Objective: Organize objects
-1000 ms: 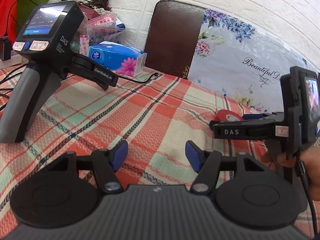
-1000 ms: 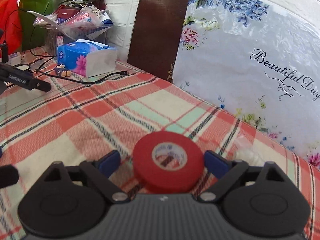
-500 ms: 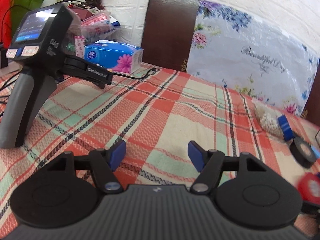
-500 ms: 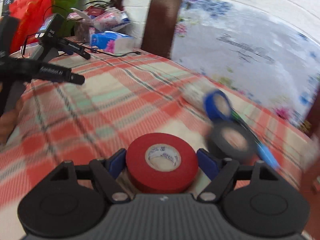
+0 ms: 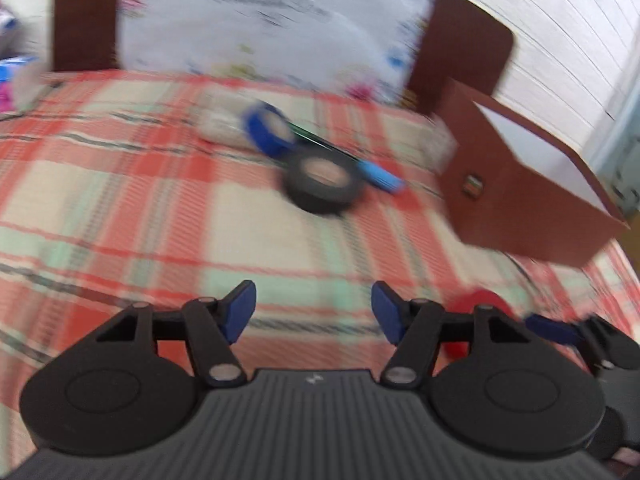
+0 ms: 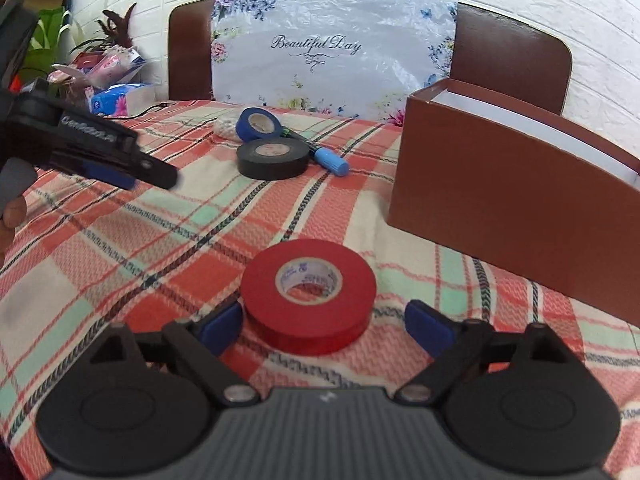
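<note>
Your right gripper fingers are opening around the red tape roll on the surface, while your left gripper fingers are closing, empty.

red tape roll | flat on checked cloth | near brown box

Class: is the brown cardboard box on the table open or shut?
Open: the brown cardboard box has no lid on, and its white inner wall shows above the rim.
</note>
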A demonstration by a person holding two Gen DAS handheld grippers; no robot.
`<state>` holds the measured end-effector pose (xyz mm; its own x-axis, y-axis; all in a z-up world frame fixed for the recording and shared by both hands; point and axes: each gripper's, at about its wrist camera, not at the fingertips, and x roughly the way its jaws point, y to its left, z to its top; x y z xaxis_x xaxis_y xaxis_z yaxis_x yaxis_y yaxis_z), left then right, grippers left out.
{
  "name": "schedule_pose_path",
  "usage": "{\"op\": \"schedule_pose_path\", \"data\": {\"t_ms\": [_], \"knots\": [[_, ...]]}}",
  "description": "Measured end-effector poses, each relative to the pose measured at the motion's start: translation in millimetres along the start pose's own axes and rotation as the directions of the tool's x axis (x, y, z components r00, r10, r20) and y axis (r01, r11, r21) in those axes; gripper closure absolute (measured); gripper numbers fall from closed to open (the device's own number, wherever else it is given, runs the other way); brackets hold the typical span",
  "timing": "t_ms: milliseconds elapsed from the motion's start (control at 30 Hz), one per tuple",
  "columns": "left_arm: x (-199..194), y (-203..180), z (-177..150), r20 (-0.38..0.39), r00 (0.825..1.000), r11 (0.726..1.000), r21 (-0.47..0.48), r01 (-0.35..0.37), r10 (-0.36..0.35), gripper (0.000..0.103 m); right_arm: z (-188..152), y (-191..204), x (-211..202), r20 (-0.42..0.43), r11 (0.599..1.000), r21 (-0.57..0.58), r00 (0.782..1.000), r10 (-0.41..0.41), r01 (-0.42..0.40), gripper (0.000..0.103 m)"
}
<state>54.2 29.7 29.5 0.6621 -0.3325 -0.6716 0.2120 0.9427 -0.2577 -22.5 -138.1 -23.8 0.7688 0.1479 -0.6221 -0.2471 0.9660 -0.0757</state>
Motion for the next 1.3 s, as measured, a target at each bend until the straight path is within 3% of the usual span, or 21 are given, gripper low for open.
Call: {"op": "schedule_pose_path", "data": {"t_ms": [133,300,400,567,667,733,867,933,1000,1167,1300], "knots": [[10.7,-30.4,-6.7,-0.077,0.994,0.997,0.001,0.081,-0.08,0.038,-2.1,-1.3,0.6,-0.004,1.0,0.016,1.0,0.017,-0.017,0.015],[26.2,-67.1,-15.4,-0.132,0.988,0.989,0.113,0.091,-0.076,0.041,2.3,2.8,6.7,-0.001,0.999,0.0,0.999,0.036,-0.036,0.027],[33.5,-76.2,-11.9,-0.137,0.987,0.985,0.139,0.105,-0.085,0.066,5.8,8.0,13.9,0.005,0.999,-0.027,1.0,0.029,-0.028,0.026],[32.3,-67.9,-2.9,-0.145,0.983,0.989,0.078,0.124,-0.112,0.072,4.0,8.7,12.0,0.034,0.999,-0.04,0.999,0.025,-0.024,0.027],[15.4,-77.6,14.2,-0.088,0.987,0.985,0.096,0.142,-0.134,0.073,6.8,11.8,-0.3,0.113,0.997,-0.069,0.993,-0.021,0.028,0.027],[2.5,-92.0,34.8,-0.011,0.986,0.977,0.138,0.164,-0.164,0.073,17.3,9.2,-12.5,0.199,0.992,-0.089,0.977,-0.069,0.088,0.027],[-4.1,-126.9,82.6,0.104,0.965,0.958,0.19,0.217,-0.239,0.073,51.8,-14.0,-32.1,0.372,0.959,-0.118,0.907,-0.2,0.259,0.027],[7.4,-145.7,102.0,0.131,0.951,0.947,0.199,0.252,-0.28,0.073,68.5,-34.1,-34.0,0.407,0.942,-0.092,0.876,-0.259,0.322,0.027],[26.3,-161.2,112.8,0.132,0.943,0.94,0.203,0.276,-0.305,0.073,79.6,-57.4,-30.6,0.406,0.935,-0.05,0.862,-0.302,0.351,0.027],[82.6,-189.9,120.0,0.067,0.949,0.934,0.213,0.287,-0.307,0.075,82.8,-105.9,-1.4,0.308,0.924,0.009,0.879,-0.365,0.381,0.027],[102.4,-189.3,111.7,0.053,0.95,0.935,0.202,0.292,-0.308,0.076,76.9,-130.2,17.0,0.242,0.938,0.089,0.907,-0.345,0.334,0.026]]}}
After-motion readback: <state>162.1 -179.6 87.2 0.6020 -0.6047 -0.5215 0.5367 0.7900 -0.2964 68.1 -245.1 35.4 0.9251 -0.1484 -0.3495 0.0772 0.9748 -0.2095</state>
